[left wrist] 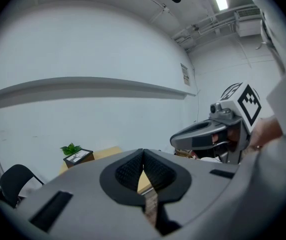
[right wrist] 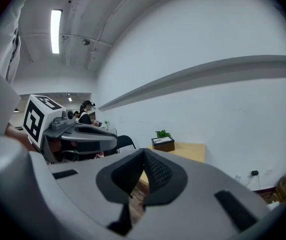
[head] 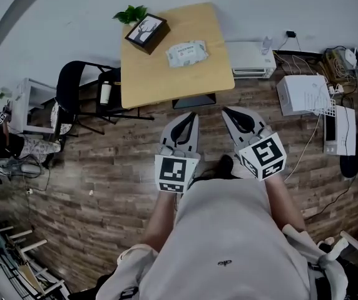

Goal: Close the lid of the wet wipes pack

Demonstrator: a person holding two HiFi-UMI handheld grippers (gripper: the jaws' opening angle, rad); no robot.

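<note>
The wet wipes pack (head: 186, 53) lies flat on the far part of a light wooden table (head: 166, 80); from here its lid cannot be made out. My left gripper (head: 193, 115) and right gripper (head: 225, 110) hover side by side over the wood floor, short of the table's near edge, well apart from the pack. Both are shut with nothing between the jaws. In the left gripper view the left gripper (left wrist: 143, 154) has its pads together, with the table behind. The right gripper (right wrist: 144, 153) looks the same in its own view.
A dark framed picture box (head: 146, 31) and a small green plant (head: 130, 14) stand at the table's far left corner. A black chair (head: 82, 95) is left of the table. A white appliance (head: 251, 58), boxes (head: 304, 94) and cables line the right wall.
</note>
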